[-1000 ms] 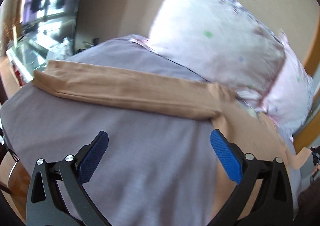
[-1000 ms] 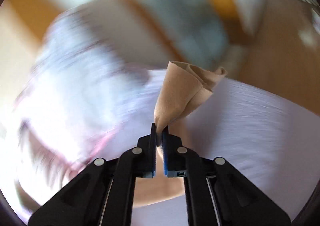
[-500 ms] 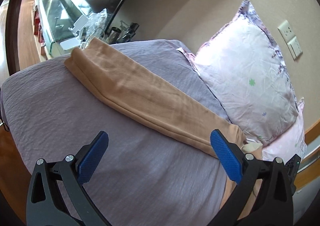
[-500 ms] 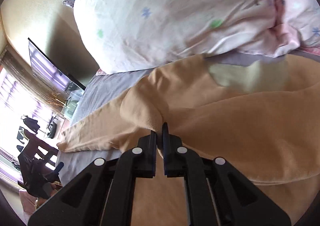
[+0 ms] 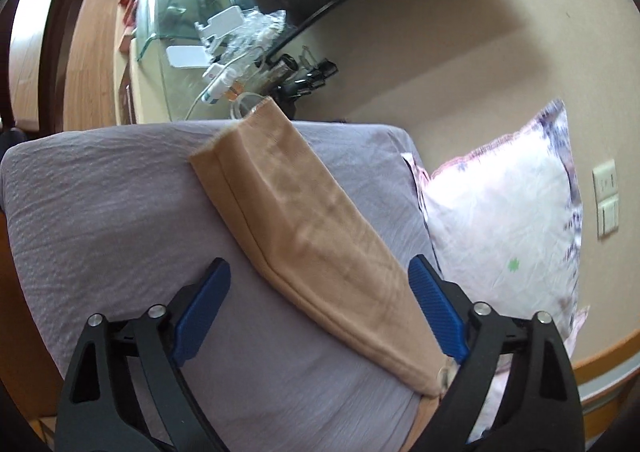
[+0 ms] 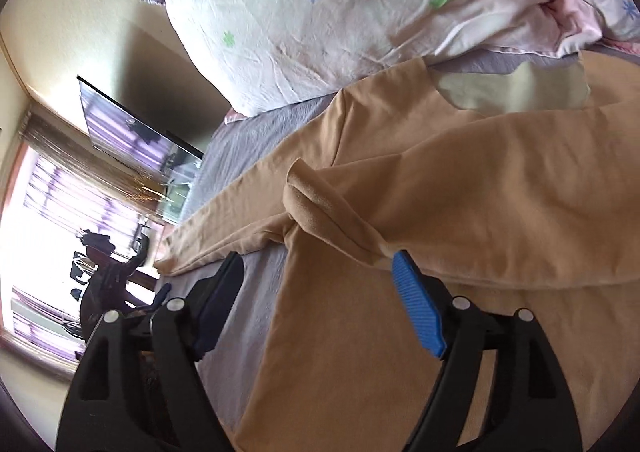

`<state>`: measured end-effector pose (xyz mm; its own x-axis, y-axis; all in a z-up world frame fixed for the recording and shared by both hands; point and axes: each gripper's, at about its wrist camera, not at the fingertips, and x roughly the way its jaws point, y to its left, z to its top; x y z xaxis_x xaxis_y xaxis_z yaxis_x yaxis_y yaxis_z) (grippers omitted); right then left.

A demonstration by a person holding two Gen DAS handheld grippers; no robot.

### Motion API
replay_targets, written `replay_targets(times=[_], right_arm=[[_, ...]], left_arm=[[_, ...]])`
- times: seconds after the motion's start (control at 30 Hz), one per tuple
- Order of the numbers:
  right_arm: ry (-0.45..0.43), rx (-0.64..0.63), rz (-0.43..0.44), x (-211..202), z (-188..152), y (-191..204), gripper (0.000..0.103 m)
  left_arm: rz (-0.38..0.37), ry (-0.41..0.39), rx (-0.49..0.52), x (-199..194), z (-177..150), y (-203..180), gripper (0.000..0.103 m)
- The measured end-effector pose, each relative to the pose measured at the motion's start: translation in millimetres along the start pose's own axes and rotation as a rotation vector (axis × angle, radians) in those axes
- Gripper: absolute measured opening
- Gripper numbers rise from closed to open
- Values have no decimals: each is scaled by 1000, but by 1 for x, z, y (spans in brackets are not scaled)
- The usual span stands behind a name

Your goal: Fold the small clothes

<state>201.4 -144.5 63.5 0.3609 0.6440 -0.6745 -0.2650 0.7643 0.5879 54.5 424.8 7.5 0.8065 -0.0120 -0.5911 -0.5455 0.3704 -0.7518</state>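
Fingers (image 5: 208, 304) of both grippers gape apart, gripping nothing, hovering over the tan garment (image 5: 304, 236) spread on the bed (image 5: 100, 212), seemingly to pick fold points.

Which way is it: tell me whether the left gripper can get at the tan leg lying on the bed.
Probably yes. The left gripper is open, and the tan leg lies flat on the purple sheet between its fingers, with nothing over it.

I am reading no text, label, brand or number in either view; the small items on the glass shelf (image 5: 224, 52) and the wall switches (image 5: 606, 198) are showing nothing legible to me
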Motion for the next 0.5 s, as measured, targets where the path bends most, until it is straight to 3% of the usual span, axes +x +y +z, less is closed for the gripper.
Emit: replay_targets(times=[0.1, 0.17, 0.3, 0.4, 0.43, 0.5], right_arm=[[-72, -24, -20, 2, 12, 6, 77], [-55, 4, 52, 18, 22, 5, 76], [40, 74, 175, 70, 28, 12, 77], [185, 58, 209, 114, 19, 26, 87], [237, 75, 224, 123, 13, 28, 87], [243, 31, 259, 117, 6, 39, 87]], left_arm=[[-4, 1, -50, 2, 8, 3, 89], [5, 3, -51, 3, 8, 2, 89], [16, -1, -22, 3, 5, 0, 89], [26, -6, -23, 4, 5, -1, 89], [29, -6, -25, 4, 6, -1, 89], [33, -7, -27, 4, 7, -1, 86]])
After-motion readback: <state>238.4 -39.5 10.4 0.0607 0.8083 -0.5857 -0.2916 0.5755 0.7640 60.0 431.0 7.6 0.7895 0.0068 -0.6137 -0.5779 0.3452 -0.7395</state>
